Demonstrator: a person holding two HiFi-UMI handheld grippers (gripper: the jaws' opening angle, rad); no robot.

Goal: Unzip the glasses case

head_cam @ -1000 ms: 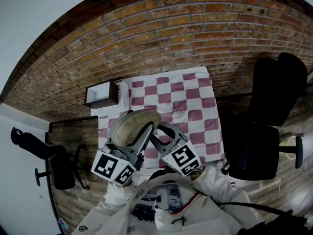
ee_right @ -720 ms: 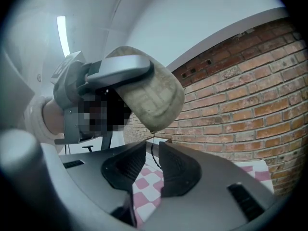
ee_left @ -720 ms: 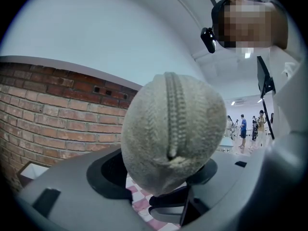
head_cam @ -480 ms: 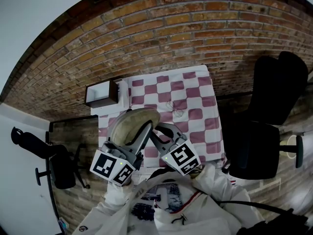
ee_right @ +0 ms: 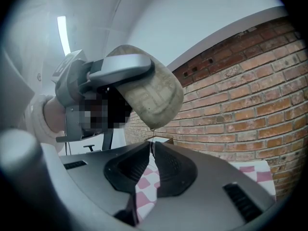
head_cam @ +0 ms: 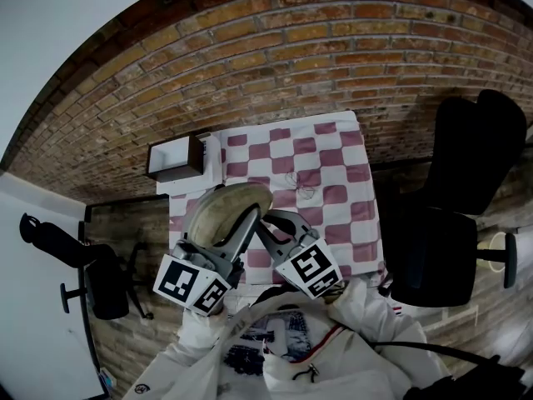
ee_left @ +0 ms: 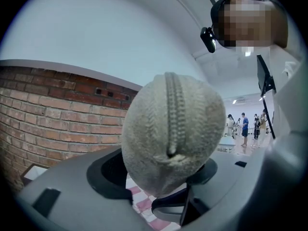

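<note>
Head view: glasses case long-axis toward wall, clamped in left tool; right tool just closing onto zip pull.

Grey left claw and right claw (black-and-white marker cubes on both), white sleeves

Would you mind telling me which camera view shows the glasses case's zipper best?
The left gripper view: the zipper runs straight up the near end of the glasses case, teeth visible. The right gripper view shows only a thin pull hanging below the case. In the head view the zipper cannot be made out.
</note>
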